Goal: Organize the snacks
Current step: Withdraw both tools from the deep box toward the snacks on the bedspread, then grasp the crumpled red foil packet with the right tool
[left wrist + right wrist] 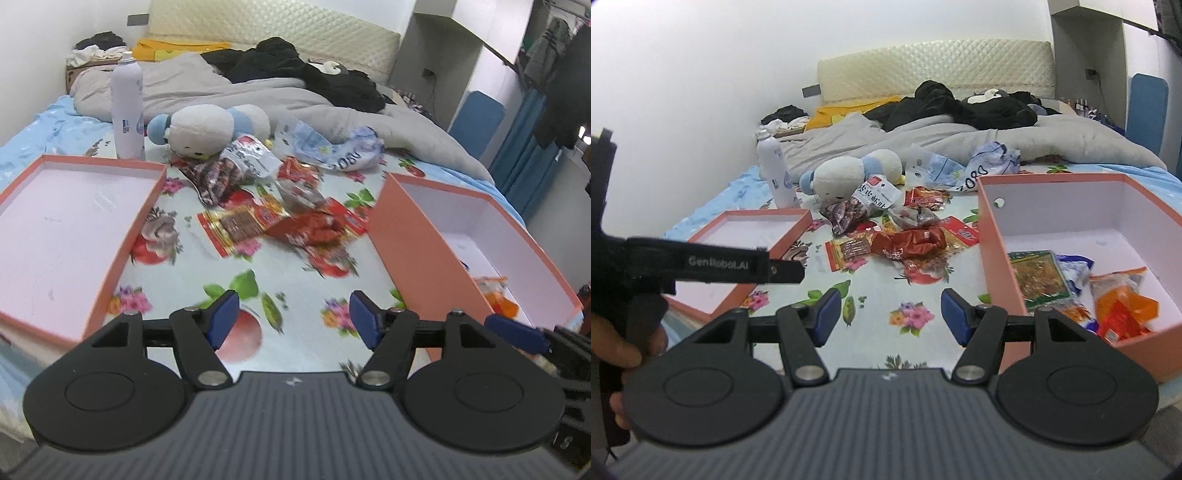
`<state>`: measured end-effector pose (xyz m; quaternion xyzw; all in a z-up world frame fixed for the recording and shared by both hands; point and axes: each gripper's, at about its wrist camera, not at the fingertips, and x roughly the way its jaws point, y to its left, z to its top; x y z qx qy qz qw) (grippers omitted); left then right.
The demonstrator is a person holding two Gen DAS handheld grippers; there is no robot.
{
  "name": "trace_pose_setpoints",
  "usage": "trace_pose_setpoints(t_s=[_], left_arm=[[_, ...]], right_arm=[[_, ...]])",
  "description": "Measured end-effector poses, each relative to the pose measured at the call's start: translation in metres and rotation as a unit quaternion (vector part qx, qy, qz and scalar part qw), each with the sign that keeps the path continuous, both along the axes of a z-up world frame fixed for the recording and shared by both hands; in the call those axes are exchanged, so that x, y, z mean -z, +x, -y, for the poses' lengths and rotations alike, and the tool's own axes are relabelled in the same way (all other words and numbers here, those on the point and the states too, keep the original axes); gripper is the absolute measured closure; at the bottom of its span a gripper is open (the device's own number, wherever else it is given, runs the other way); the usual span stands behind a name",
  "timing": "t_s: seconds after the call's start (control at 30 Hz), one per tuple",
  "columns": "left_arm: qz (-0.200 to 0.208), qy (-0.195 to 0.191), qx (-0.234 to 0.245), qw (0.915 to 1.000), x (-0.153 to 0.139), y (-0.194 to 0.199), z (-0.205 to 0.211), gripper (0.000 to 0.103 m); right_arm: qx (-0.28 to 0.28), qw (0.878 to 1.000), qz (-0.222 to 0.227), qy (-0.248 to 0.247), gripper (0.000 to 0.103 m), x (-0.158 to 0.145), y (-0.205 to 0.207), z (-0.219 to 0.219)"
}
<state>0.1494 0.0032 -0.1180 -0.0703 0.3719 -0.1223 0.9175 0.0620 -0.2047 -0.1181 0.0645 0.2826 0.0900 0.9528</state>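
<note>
A pile of snack packets (291, 214) lies on the flowered sheet between two pink boxes; it also shows in the right wrist view (905, 236). The shallow left box (74, 229) is empty. The deep right box (1071, 229) holds a green packet (1039, 277), an orange packet (1123, 306) and a blue-white one. My left gripper (293, 319) is open and empty, low over the sheet in front of the pile. My right gripper (890, 315) is open and empty, next to the deep box's near left corner.
A white plush toy (210, 129) and a white spray bottle (127, 107) stand behind the pile. Crumpled blue-white bags (332, 144) lie at the back right. A grey quilt (240, 92) and dark clothes cover the far bed. The left gripper's body (701, 262) crosses the right wrist view.
</note>
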Motion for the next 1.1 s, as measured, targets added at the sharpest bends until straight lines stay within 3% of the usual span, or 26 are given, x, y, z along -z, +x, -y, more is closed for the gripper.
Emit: trace_pose_setpoints(t_s=[0.37,0.47,0.57,0.7,0.77,0.83,1.03,1.1], left_arm=[[-0.02,0.002,-0.02,0.9996,0.032,0.122,-0.028,0.032],[-0.04,0.02,0.0,0.999,0.049,0.159,-0.025,0.031],[-0.045,0.045,0.016,0.9978,0.068,0.193,-0.02,0.023],[-0.034,0.107,0.048,0.9926,0.087,0.229,-0.015,0.017],[-0.044,0.129,0.075,0.9878,0.099,0.243,-0.016,0.013],[-0.044,0.144,0.104,0.9831,0.109,0.252,-0.019,0.012],[-0.041,0.156,0.135,0.9777,0.132,0.266,-0.022,0.012],[-0.041,0.138,0.133,0.9806,0.136,0.268,-0.025,0.012]], right_arm=[[0.005,1.0,-0.01,-0.026,0.042,0.038,0.098,-0.027],[0.013,0.999,-0.02,-0.037,0.042,0.054,0.128,-0.027],[0.031,0.998,-0.021,-0.046,0.041,0.066,0.154,-0.023],[0.064,0.997,-0.044,-0.016,0.041,0.073,0.186,-0.009],[0.086,0.995,-0.054,0.016,0.036,0.074,0.196,-0.003],[0.089,0.994,-0.058,0.03,0.024,0.075,0.206,-0.003],[0.115,0.989,-0.085,0.021,0.02,0.085,0.236,-0.012],[0.127,0.987,-0.096,0.022,0.02,0.09,0.247,-0.012]])
